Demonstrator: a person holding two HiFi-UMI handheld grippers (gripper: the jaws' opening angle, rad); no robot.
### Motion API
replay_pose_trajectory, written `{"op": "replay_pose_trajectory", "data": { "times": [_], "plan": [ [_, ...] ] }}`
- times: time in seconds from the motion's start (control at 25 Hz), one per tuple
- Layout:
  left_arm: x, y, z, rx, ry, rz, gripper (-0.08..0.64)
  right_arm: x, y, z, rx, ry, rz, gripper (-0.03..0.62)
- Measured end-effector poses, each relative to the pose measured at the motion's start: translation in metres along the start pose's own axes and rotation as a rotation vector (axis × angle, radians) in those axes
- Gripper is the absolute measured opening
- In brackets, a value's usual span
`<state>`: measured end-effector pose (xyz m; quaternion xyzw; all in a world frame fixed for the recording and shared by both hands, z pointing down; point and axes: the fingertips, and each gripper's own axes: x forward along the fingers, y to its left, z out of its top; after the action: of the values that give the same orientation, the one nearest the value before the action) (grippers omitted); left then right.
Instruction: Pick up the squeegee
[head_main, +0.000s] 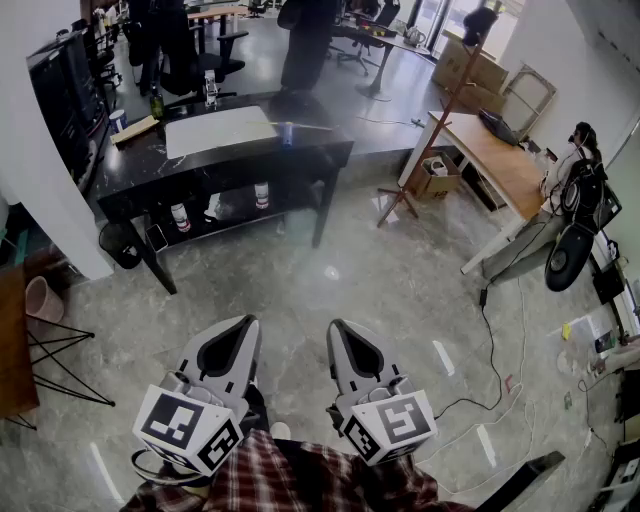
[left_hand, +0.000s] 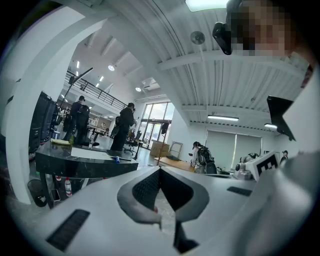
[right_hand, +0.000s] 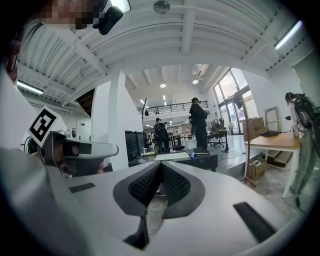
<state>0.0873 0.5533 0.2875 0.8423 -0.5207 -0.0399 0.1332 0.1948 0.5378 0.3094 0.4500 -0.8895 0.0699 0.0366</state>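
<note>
Squeegee (head_main: 290, 128), as far as we can make it out, is the small blue-handled thing with a thin bar running off to its right. It lies flat on the dark tabletop (head_main: 200, 170) across the room, just beside a white sheet (head_main: 220, 130) and toward the tabletop's right end. It shows too small for us to tell the blade from the handle with any certainty.

We judge it to be light, with a stiff handle and a soft, bendy rubber edge. We would take it by the blue handle, across its narrow width, not by the rubber strip, which would flex and slip.

Our left gripper (head_main: 248, 325) and right gripper (head_main: 340, 328) are held side by side low in front of us, over the grey floor (head_main: 380, 270). Both point roughly level toward the tabletop. The left fingers (left_hand: 145, 190) are pressed together with nothing between them, and the right fingers (right_hand: 145, 185) are likewise closed and empty.

The squeegee sits well apart from both pairs, ahead and a little to the right of centre, with open floor between. We judge the reach has not begun, and the fingers will need to part before they arrive.
</note>
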Motion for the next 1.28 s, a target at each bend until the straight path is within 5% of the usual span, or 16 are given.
{"op": "replay_pose_trajectory", "data": {
  "times": [0.76,1.28],
  "plan": [
    [0.132,0.172,0.083,0.043,-0.039,-0.044,0.009,0.237,-0.033,0.054,-0.012,-0.052,-0.018,0.011],
    [0.230,0.263,0.073,-0.005,0.041,-0.064,0.009,0.353,-0.083,0.036,0.034,0.010,-0.064,0.011]
  ]
}}
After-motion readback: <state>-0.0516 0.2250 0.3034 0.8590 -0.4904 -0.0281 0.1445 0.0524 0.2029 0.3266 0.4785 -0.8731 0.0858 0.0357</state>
